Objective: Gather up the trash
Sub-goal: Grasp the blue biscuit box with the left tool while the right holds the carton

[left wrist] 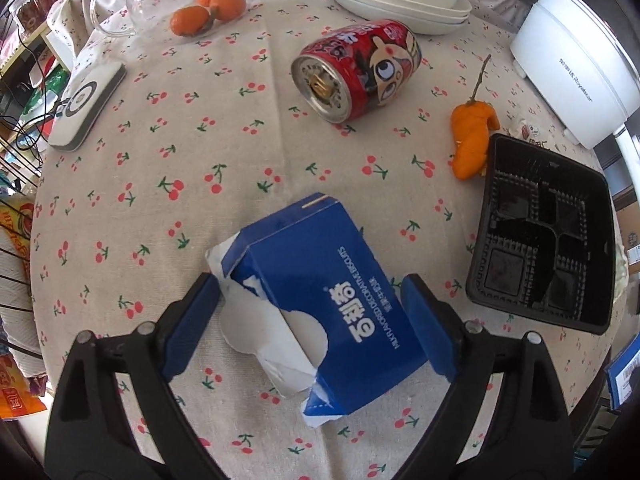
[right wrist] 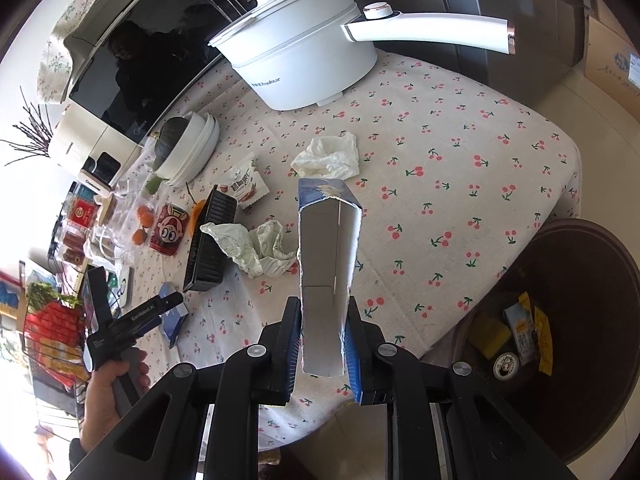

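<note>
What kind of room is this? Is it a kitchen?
Probably a home kitchen or dining corner. A white electric pot and stacked bowls sit on a cherry-print tablecloth, with an oven-like appliance behind.

- The right claw point(right wrist: 323, 340) is closed on a torn blue and white carton point(right wrist: 326, 248), which stands up from its pads above the desk point(right wrist: 460, 140).
- On the cherry-print cloth lie two crumpled papers point(right wrist: 256, 248), a black plastic tray point(right wrist: 210, 240) and a red can point(right wrist: 168, 229).
- A white pot point(right wrist: 296, 64) stands at the far side.
- At the left, a hand point(right wrist: 106, 384) holds the left claw point(right wrist: 132, 316).
- A dark bin point(right wrist: 560, 344) with trash stands beside the desk.
</note>
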Available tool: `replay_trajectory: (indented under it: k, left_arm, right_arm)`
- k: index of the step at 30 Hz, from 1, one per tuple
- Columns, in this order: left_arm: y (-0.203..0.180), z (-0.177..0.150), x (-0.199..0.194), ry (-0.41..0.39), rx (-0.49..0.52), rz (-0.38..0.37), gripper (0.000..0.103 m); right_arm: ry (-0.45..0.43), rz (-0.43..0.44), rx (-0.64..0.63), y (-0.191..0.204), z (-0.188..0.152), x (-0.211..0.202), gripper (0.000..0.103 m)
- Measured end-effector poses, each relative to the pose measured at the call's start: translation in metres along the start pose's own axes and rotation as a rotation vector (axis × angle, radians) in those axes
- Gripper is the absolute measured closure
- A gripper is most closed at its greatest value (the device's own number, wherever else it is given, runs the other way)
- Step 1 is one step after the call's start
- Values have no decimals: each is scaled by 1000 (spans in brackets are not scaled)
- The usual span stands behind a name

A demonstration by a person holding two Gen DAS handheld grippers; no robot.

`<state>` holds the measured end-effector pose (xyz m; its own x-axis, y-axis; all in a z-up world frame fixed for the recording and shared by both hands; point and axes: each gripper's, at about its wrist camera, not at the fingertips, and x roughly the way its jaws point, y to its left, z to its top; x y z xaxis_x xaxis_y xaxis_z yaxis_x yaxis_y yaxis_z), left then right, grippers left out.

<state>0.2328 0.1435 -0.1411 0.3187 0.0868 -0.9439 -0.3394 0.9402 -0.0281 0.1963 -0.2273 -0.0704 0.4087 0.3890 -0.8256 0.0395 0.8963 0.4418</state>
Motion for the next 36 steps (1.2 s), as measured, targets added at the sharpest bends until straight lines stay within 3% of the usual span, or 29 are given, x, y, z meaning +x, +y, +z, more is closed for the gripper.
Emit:
replay_trajectory:
  k: [3, 7, 8, 9, 13, 17, 19, 20, 21, 24, 29, 31, 32, 36]
  left_arm:
    - [1, 0, -1, -13, -35, 11, 17]
    - [5, -3, -17, -47, -52, -51, 30]
    - [6, -3, -20, -46, -44, -76, 52]
    - [8, -4, -21, -35, -37, -98, 62]
    - [20, -11, -22, -4, -13, -143, 62]
    - [42, -19, -36, -10, -52, -203, 61]
    - [50, -19, -43, -22, -61, -200, 39]
    - [53, -20, -46, -38, -69, -186, 19]
    - [56, -20, -50, -57, -78, -167, 13]
    - [57, -17, -46, -58, -89, -146, 13]
    - [52, -17, -14, 28, -84, -86, 13]
    - [49, -18, -13, 11, -72, -57, 19]
    - [47, -17, -14, 5, -59, -51, 31]
    - [45, -19, -21, -18, -57, -69, 35]
  right_arm:
    - [-1, -9, -3, 0, -1, 1, 82]
    - [3, -29, -24, 1, -4, 1, 82]
    - [2, -33, -30, 1, -5, 1, 82]
    - [-2, -38, -37, 1, -5, -1, 82]
    - [-25, -57, -67, -1, -7, -12, 82]
    - [-48, -64, -58, -9, -10, -25, 82]
    - [-54, -69, -48, -13, -13, -30, 82]
    - [-56, -69, -44, -14, -14, -31, 82]
    - [-58, -70, -43, -15, -15, -33, 82]
    - [-59, -70, -44, -16, -18, -34, 82]
    - [-44, -61, -32, -20, -20, -31, 82]
    - [-39, -63, -38, -20, -19, -31, 82]
    - [-37, -66, -44, -20, -19, -31, 82]
    - [-33, -70, -67, -21, -17, -32, 82]
